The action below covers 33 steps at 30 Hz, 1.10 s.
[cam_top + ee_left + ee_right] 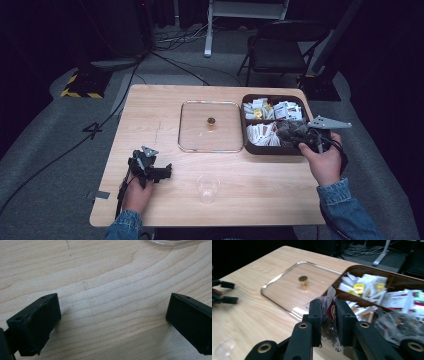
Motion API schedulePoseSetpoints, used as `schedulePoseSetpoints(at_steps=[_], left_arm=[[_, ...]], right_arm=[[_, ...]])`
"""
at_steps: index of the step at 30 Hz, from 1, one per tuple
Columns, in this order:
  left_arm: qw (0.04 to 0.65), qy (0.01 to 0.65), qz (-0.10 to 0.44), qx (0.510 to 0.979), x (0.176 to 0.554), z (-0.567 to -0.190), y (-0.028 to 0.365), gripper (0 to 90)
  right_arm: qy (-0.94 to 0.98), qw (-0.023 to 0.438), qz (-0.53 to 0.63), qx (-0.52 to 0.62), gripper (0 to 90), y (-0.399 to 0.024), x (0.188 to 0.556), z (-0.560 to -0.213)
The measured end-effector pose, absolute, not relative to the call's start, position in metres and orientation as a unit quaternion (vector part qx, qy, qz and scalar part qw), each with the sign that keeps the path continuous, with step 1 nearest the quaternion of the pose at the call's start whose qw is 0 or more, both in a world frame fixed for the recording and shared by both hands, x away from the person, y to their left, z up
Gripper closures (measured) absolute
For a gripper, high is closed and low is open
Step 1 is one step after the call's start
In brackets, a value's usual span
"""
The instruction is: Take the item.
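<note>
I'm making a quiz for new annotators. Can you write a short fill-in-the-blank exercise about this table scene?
1. The right tongs are shut on a clear ____ with a dark red label.
2. The left tongs stand ____ over bare wood.
3. The glass lid lies to the ____ of the brown compartment tray in the high view.
4. The clear plastic cup stands ____ on the table.

Missing words: packet; open; left; upright

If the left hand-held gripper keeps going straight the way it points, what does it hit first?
Probably the clear plastic cup: the left hand-held gripper points right along the bare table, though it may pass just beyond the cup.
</note>
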<state>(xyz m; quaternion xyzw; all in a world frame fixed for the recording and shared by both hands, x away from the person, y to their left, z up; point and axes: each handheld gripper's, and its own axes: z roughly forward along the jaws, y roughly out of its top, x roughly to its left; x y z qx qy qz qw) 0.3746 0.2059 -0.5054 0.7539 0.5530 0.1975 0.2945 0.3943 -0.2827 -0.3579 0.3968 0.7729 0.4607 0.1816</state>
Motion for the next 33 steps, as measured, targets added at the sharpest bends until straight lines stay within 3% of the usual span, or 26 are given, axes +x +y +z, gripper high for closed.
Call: schedulePoseSetpoints(at_steps=[33], left_arm=[[0.294,0.554,0.199,0.753,0.375,-0.505,0.206,0.1]], right_arm=[[0.836,0.082,0.481,0.251,76.4,-0.158,0.334,-0.350]])
